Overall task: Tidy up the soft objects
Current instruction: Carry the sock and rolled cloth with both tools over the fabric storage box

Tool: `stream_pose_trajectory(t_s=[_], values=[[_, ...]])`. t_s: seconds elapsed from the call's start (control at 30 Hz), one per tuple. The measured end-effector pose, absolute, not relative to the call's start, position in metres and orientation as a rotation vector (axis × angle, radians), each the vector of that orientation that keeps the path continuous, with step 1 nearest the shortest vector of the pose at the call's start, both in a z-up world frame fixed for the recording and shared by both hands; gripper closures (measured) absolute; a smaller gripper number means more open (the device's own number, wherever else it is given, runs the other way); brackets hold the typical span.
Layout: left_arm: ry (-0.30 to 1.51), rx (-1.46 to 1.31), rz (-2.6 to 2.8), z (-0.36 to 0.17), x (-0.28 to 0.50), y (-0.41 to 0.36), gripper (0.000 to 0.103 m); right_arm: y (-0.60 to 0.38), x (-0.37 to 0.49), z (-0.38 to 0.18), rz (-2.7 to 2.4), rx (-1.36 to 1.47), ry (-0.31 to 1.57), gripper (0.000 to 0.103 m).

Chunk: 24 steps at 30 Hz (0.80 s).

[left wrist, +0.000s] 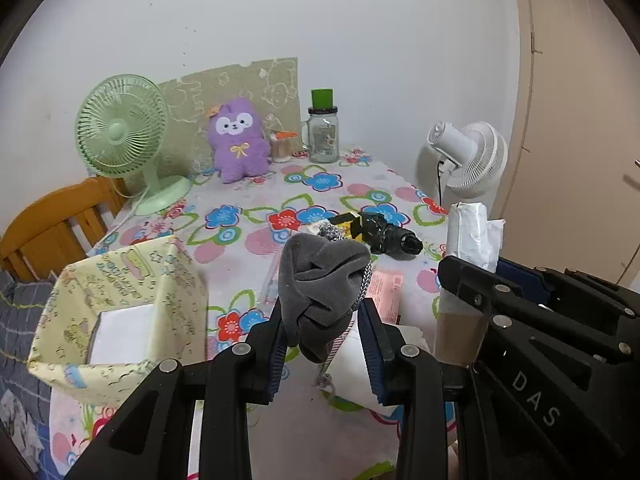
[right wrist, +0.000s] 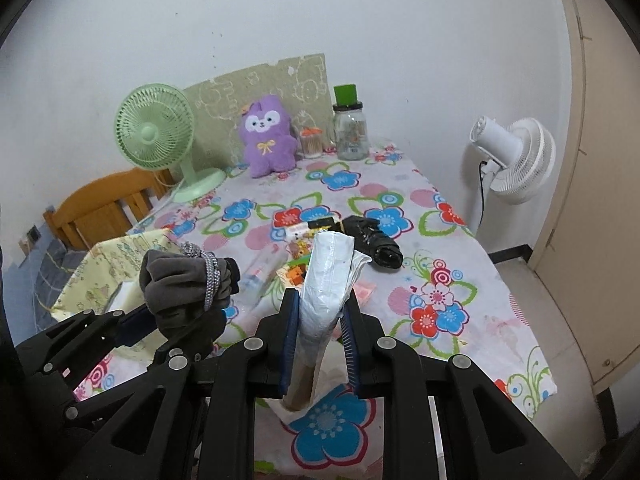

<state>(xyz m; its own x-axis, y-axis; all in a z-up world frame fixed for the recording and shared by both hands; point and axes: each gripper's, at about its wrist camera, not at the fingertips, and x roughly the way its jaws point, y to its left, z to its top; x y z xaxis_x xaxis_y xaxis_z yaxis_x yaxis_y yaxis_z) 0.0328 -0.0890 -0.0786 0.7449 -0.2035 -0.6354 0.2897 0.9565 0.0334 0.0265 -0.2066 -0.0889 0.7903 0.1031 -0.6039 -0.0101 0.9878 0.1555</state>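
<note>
Progress partial: left gripper [left wrist: 324,340] clamps a grey cloth bundle [left wrist: 320,280], right gripper [right wrist: 322,336] clamps a white packet [right wrist: 326,280], both above the table [right wrist: 460,248]. Yellow fabric bin [left wrist: 120,280] sits just left, nearly empty. Dropping both in remains; purple plush [left wrist: 239,140] untouched.

- The letters "DAS" stand in pale capitals on the black body of the right gripper [left wrist: 468,276], seen from the left wrist view.
- Print on the pink paper slip [left wrist: 386,290] on the floral tablecloth [left wrist: 280,184] is too small to read.
</note>
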Motion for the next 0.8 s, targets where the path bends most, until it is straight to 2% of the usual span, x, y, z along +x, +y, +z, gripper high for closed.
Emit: stream_pose_trajectory(t_s=[0.8], values=[[0.608,0.109,-0.210,-0.039,0.009,-0.064,0.069,-0.183,0.007,-0.046,0.080,0.128,0.591,0.079]])
